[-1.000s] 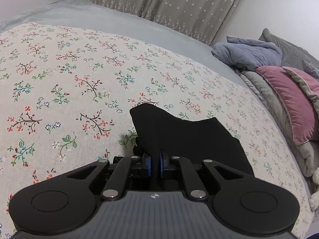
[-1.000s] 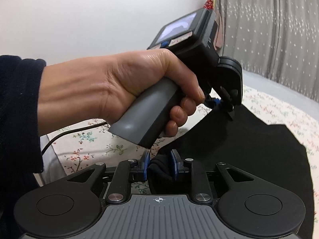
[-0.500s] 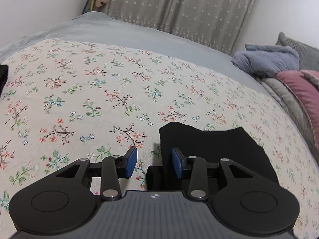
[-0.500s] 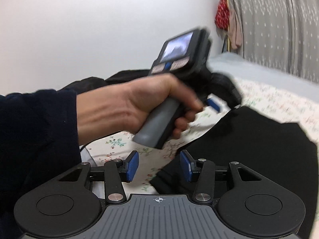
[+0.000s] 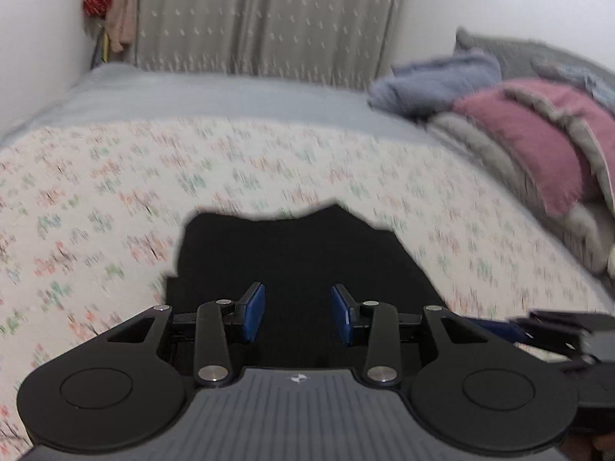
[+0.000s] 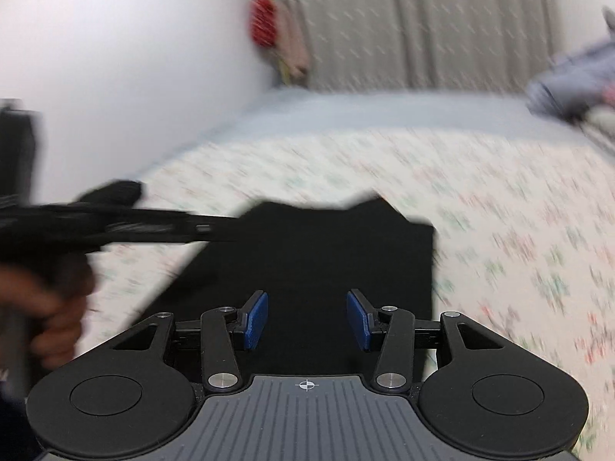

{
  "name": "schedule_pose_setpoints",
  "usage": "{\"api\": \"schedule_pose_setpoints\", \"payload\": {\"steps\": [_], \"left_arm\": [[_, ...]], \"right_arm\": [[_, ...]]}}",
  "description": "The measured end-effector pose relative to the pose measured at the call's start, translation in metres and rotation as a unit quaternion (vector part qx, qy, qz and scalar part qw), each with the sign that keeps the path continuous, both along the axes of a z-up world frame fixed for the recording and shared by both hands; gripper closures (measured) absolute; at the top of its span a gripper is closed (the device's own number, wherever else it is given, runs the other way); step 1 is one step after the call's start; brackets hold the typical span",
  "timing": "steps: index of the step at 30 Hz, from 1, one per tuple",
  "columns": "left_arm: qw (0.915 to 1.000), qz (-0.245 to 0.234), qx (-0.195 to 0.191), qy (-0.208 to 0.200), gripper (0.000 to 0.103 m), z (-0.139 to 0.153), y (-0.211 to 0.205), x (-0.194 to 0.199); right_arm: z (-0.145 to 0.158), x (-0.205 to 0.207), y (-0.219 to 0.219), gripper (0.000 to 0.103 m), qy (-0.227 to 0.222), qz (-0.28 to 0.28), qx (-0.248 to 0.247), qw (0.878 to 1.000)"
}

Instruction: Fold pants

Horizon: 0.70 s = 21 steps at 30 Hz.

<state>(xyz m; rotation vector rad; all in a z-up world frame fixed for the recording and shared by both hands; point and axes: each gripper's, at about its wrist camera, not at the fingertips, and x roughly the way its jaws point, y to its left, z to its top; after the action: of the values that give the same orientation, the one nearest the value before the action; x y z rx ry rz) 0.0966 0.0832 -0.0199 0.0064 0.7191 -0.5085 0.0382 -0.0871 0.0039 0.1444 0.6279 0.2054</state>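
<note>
While both views are smeared by motion blur, the main layout reads clearly enough. Black pants (image 5: pixel 292 253) lie folded into a compact, roughly rectangular bundle on the floral bedspread (image 5: pixel 115 199), flat, with a slightly uneven far edge. Left gripper (image 5: pixel 298 315) hangs over the near part of the pants, its blue pads (image 5: pixel 253 317) standing apart with nothing pinched between them; only dark cloth shows behind the gap, and contact with the fabric cannot be told. Right gripper (image 6: pixel 306 320) is likewise spread, blue pads (image 6: pixel 256 320) separated, empty, and aimed across the same bundle (image 6: pixel 319 253) from the other side. In the right wrist view the left gripper (image 6: pixel 127 223) crosses the frame at left as a dark blurred bar, held by a hand (image 6: pixel 46 307) at the lower left edge. In the left wrist view part of the right gripper (image 5: pixel 557 330) enters at the lower right, just beside the pants' near corner. Beyond the bedspread lies a plain grey sheet (image 5: pixel 215 96), then a patterned grey curtain (image 5: pixel 269 19). A pink pillow (image 5: pixel 538 146) and a blue-grey blanket (image 5: pixel 434 80) are heaped at the right, well apart from the pants. Red and pink items (image 5: pixel 111 4) hang in the far left corner by the wall.
</note>
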Motion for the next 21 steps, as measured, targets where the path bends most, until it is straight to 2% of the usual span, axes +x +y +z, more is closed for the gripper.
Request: {"api": "schedule_pose_setpoints", "payload": {"steps": [4,5,10,13,15,17,19,21], "left_arm": [[0.9981,0.022,0.047,0.032,0.057,-0.029,-0.005,0.011],[0.9977,0.026,0.051,0.035,0.061,-0.033,-0.003,0.01],[0.9971,0.048,0.036,0.047,0.063,-0.029,0.005,0.011],[0.9983,0.039,0.017,0.041,0.063,-0.017,0.008,0.002],[0.9988,0.028,0.029,0.028,0.063,-0.014,0.005,-0.006],[0.9969,0.035,0.053,0.046,0.064,-0.024,0.002,-0.004],[0.9962,0.039,0.059,0.051,0.07,-0.034,0.004,-0.001],[0.9957,0.043,0.066,0.049,0.075,-0.031,0.006,-0.001]], "right_arm": [[-0.033,0.01,-0.008,0.062,0.05,-0.013,0.007,0.999],[-0.038,0.011,-0.007,0.062,0.05,-0.012,0.005,0.999],[-0.049,0.004,0.006,0.057,0.033,0.008,-0.026,0.999],[-0.044,0.006,0.005,0.057,0.036,0.014,-0.029,0.999],[-0.039,0.007,0.001,0.057,0.047,0.024,-0.019,0.998],[-0.037,0.001,0.001,0.057,0.055,0.034,-0.018,0.998],[-0.038,-0.007,0.006,0.057,0.055,0.043,-0.034,0.997],[-0.037,-0.014,0.009,0.057,0.062,0.054,-0.05,0.995]]}}
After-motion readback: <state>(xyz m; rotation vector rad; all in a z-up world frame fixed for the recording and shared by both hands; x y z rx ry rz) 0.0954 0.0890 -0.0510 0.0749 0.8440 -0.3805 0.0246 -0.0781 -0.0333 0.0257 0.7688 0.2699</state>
